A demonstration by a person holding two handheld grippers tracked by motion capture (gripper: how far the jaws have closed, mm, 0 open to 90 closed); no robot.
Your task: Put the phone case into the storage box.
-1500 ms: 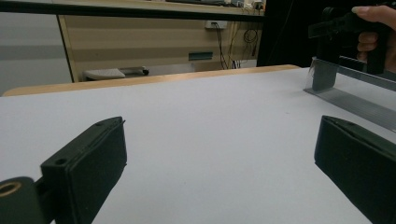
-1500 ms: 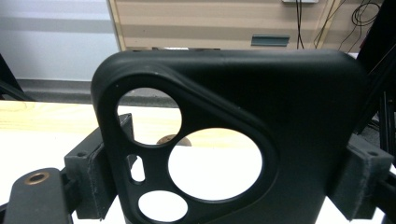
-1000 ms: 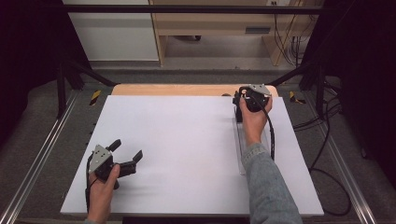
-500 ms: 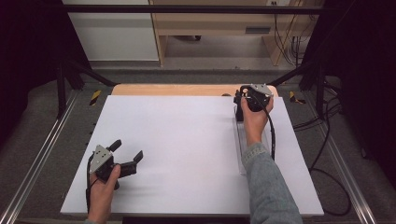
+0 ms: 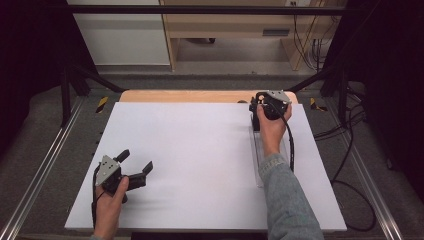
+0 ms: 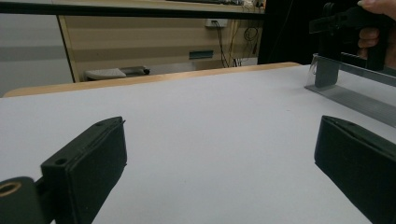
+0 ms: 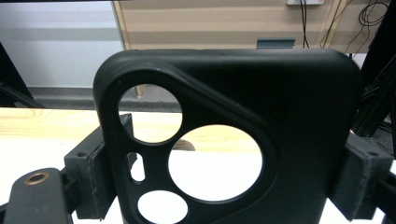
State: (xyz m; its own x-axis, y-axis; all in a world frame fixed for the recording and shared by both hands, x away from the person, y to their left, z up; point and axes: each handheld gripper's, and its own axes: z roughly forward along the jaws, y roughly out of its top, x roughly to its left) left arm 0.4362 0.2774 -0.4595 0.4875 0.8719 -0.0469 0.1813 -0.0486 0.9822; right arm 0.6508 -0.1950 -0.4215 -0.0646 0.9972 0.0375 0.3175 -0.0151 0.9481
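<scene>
Phone case (image 7: 261, 135), black with round camera cut-outs, stands upright between the jaws of the right gripper (image 5: 264, 106), which pinch it by its two long edges. In the high view that gripper sits at the far right of the white table (image 5: 200, 150), at about one o'clock from the table's middle, just above the far end of a clear acrylic stand (image 5: 260, 160) that runs back toward the person.

To do this step well, I judge the hold should stay square: the case fills the span between the pads evenly, so any twist of the wrist would tip it. Keep it vertical, move slowly, and lower it straight rather than sliding it along the stand's edge, since soft rubbery cases tend to drag and flex. Whether the case's lower edge touches the stand cannot be told.

Relative to its claw, the case is dead centre, rising toward twelve o'clock in the right gripper view.

The left gripper (image 5: 134, 169) rests at about eight o'clock on the table, jaws spread wide and empty, well apart from the case.
</scene>
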